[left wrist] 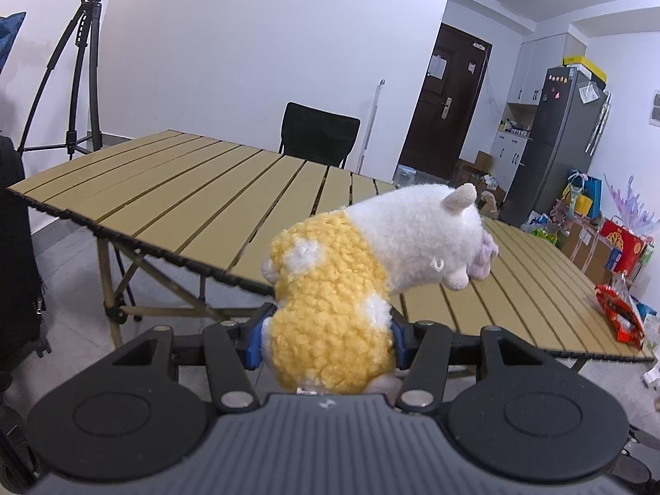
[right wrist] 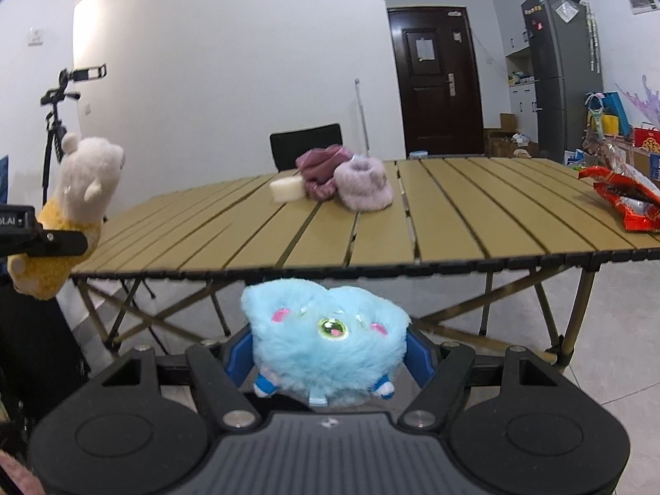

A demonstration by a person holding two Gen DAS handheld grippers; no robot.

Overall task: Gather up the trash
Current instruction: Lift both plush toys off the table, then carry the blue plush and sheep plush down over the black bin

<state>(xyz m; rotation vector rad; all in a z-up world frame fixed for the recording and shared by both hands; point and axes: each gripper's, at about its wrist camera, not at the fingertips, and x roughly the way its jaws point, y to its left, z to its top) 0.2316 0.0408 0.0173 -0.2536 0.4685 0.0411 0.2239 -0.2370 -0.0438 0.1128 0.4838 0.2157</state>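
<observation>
My left gripper [left wrist: 328, 330] is shut on a yellow and white plush animal [left wrist: 350, 272], held in the air short of the tan slatted table [left wrist: 185, 189]. In the right wrist view the same plush animal [right wrist: 78, 189] shows at the far left with a black finger across it. My right gripper [right wrist: 326, 350] is shut on a fluffy blue plush toy [right wrist: 326, 346], below and in front of the slatted table [right wrist: 453, 214]. A torn red snack wrapper [right wrist: 627, 200] lies on the table's right end; the left wrist view shows this snack wrapper [left wrist: 621, 313] too.
A pink plush slipper [right wrist: 365, 185], a maroon cloth bundle [right wrist: 319, 169] and a white block [right wrist: 286, 188] sit at the table's far middle. A black chair [right wrist: 307, 144] stands behind it. A tripod [left wrist: 78, 66] is at the left, a fridge [right wrist: 561, 70] and boxes at the right.
</observation>
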